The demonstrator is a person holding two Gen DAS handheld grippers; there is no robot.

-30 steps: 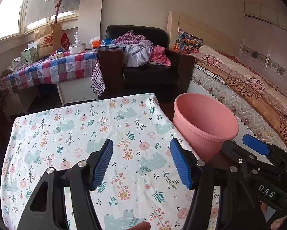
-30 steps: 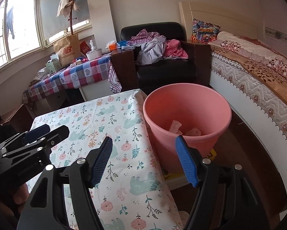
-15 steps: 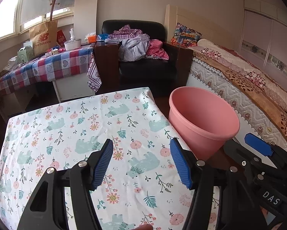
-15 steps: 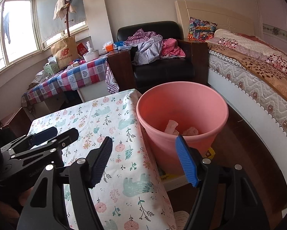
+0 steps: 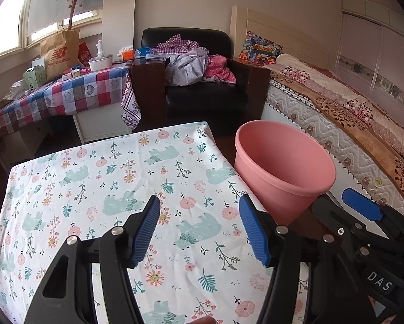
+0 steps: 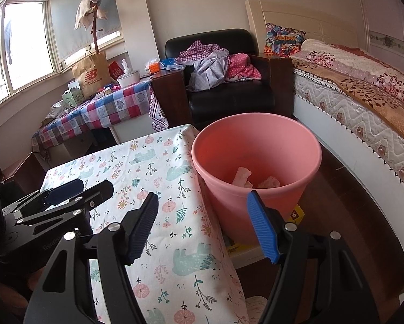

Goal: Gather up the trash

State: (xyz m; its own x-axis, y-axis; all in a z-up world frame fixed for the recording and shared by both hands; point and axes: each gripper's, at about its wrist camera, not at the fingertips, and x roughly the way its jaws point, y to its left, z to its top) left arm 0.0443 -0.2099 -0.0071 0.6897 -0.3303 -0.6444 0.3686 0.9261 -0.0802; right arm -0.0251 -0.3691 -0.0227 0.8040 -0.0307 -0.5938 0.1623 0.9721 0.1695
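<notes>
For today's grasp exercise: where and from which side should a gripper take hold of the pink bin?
Grip the bin by its rolled rim, coming from above with one finger inside the wall and one outside. It stands upright and open-topped, and the body is likely too wide to span. The table-side rim lies nearest the right gripper.

Front and centre sits the low table (image 5: 99, 178), draped in a white cloth (image 5: 191, 253) printed with bears and flowers, its top bare of loose items in both views. Just off its right edge the pink bin (image 6: 258, 167) stands on the dark wooden floor (image 6: 345, 205), pale scraps (image 6: 242, 176) lying inside.
</notes>
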